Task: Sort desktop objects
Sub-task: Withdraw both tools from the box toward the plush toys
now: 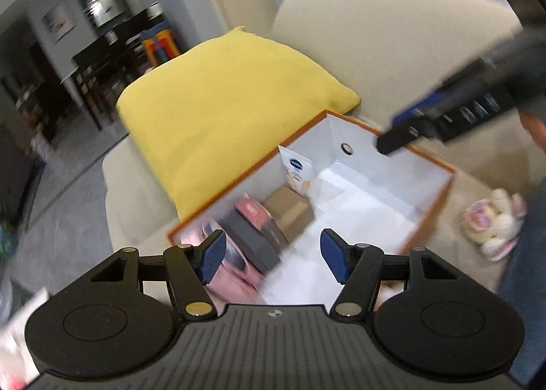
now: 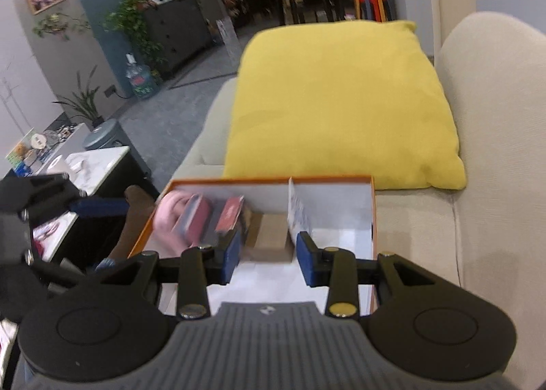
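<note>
I have both claws, left (image 1: 273,255) and right (image 2: 268,258), apart and empty above the orange box (image 1: 433,209) on the sofa (image 2: 484,89), where sorted items sit packed together.

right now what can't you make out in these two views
- Pink item in the orange box: blurred, partly behind the left hand-held gripper.
- White packet: print too small.
- Cardboard box: blurred, framed by the right hand-held gripper.
- Soft toy: blurred, shape unclear.

A yellow cushion (image 2: 341,103) lies on the beige sofa (image 2: 494,151).
</note>
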Demonstrator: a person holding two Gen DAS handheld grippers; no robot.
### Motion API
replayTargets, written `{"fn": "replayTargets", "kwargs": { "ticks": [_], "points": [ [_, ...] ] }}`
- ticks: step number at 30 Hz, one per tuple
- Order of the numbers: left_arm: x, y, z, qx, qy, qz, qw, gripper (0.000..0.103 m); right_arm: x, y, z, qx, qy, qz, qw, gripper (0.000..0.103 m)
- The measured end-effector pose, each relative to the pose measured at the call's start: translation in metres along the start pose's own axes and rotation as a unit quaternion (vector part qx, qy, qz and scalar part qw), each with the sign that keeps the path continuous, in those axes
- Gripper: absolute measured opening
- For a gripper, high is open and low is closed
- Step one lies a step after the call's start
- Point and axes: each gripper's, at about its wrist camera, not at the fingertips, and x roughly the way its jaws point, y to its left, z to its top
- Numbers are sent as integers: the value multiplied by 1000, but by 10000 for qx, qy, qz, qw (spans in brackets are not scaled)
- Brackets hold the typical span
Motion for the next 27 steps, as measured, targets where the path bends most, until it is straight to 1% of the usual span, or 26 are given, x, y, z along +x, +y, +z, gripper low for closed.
{"fn": "replayTargets", "kwargs": {
  "ticks": [1, 4, 5, 8, 9, 11, 13, 14, 17, 18, 19, 22, 25, 26, 27],
  "points": [
    [-1, -4, -6, -147, -17, -19, 9999, 73, -8, 3, -10, -23, -3, 49, 10000, 40],
    [-29, -17, -30, -594, 4, -118, 9982, 73, -28, 8, -42, -22, 56, 112, 9999, 41],
    [-46, -19, -40, -754, 35, -164, 9970, 73, -32, 9, -51, -41, 101, 86, 9999, 41],
    [-58, -34, -68, -1375, 164, -326, 9898, 73, -40, 9, -82, -149, 283, -80, 9995, 41],
    [-57, -41, -77, -1518, 209, -426, 9873, 73, -42, 7, -92, -180, 356, -150, 9991, 41],
    [-60, -55, -89, -1817, 292, -506, 9816, 73, -45, -1, -105, -209, 535, -264, 9980, 42],
    [-51, -66, -97, -2276, 416, -518, 9715, 73, -46, -10, -113, -298, 725, -414, 9961, 47],
    [-47, -70, -101, -2530, 492, -480, 9650, 73, -47, -13, -116, -400, 828, -545, 9943, 48],
    [-30, -81, -112, -3232, 706, -388, 9429, 73, -45, -25, -126, -875, 1192, -938, 9845, 50],
    [-26, -85, -115, -3452, 787, -343, 9346, 73, -43, -28, -128, -1002, 1325, -1029, 9807, 50],
    [-21, -87, -118, -3606, 841, -316, 9284, 73, -40, -31, -129, -1121, 1476, -1098, 9765, 51],
    [-5, -91, -125, -4047, 1036, -281, 9081, 73, -34, -43, -134, -1180, 1812, -1130, 9698, 53],
    [6, -88, -132, -4474, 1280, -387, 8843, 74, -24, -45, -137, -1455, 2207, -1131, 9578, 56],
    [9, -87, -133, -4575, 1344, -430, 8780, 75, -19, -45, -139, -1563, 2339, -1161, 9526, 57],
    [13, -86, -134, -4623, 1400, -459, 8744, 75, -15, -45, -141, -1668, 2468, -1196, 9471, 57]
  ]
}}
